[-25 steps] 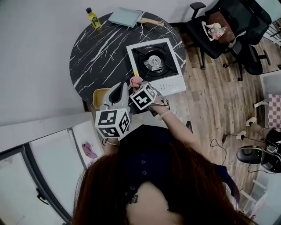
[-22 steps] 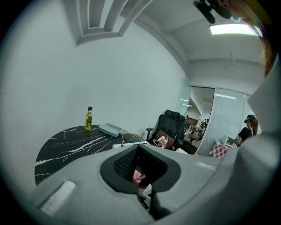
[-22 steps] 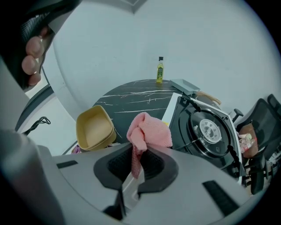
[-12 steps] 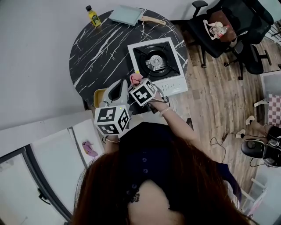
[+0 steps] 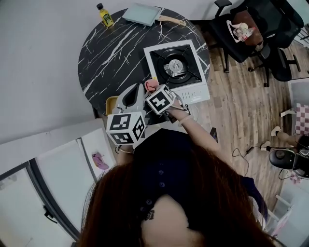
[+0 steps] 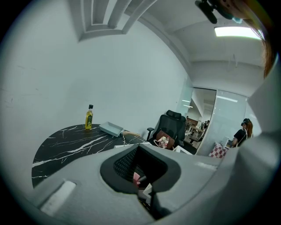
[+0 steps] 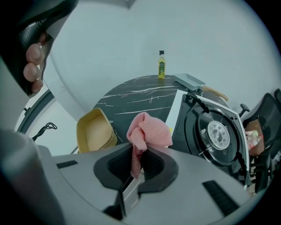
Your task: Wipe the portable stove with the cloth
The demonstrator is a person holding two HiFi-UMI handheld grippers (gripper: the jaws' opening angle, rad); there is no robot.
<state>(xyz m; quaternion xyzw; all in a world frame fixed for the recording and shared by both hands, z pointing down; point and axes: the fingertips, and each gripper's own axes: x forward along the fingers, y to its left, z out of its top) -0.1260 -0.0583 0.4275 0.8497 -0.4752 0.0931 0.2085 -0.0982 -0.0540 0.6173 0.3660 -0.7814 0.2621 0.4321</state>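
At the table's (image 5: 116,53) near edge, the right gripper (image 7: 136,166) pinches the pink cloth (image 7: 149,129) just beside the stove (image 7: 210,132). Its own view shows that grip, which the head view half hides. The left gripper's (image 6: 142,184) jaws are pressed together, empty. A bottle (image 5: 104,14) stands far back.

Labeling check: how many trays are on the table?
2: a yellow tray at the table near edge; a grey tray at the far edge beside the bottle. No others visible.
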